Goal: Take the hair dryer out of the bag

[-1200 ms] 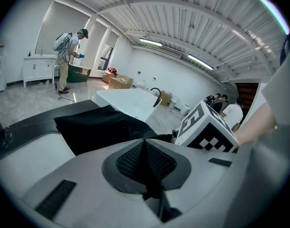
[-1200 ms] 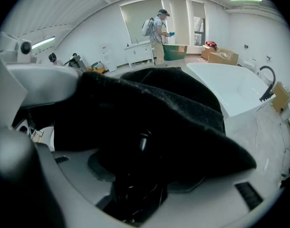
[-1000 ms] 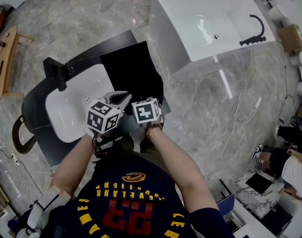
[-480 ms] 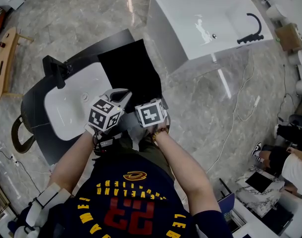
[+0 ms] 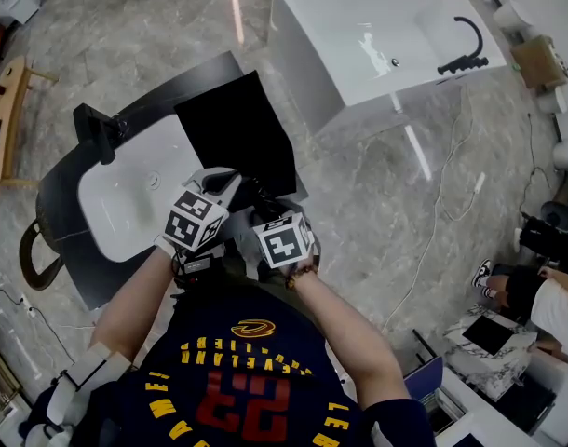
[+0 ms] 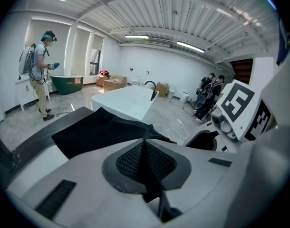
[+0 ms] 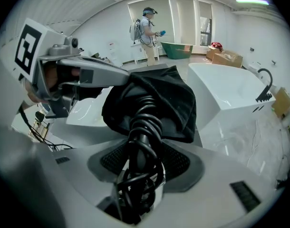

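Note:
A black cloth bag (image 5: 233,128) lies on the dark counter (image 5: 65,203) beside a white basin. My left gripper (image 5: 228,184) is shut, with a fold of the bag (image 6: 102,127) pinched at its tips (image 6: 145,144). My right gripper (image 5: 263,210) is shut on the hair dryer (image 7: 142,137), a black handle wound round with its coiled cord. The dryer's far end is still hidden under the bag's mouth (image 7: 159,96). In the head view the dryer (image 5: 256,196) shows as a dark shape between the two grippers. The left gripper (image 7: 88,72) sits close at the left of the right gripper view.
A white basin (image 5: 126,189) with a black tap (image 5: 93,128) is set in the counter at the left. A white bathtub (image 5: 377,35) stands beyond on the marble floor, with a cable (image 5: 442,222) trailing beside it. People stand at the room's edges (image 5: 545,296).
My right gripper has drawn back toward my body and a little up, with the dryer in it. The left gripper stayed in place on the bag and rolled slightly.

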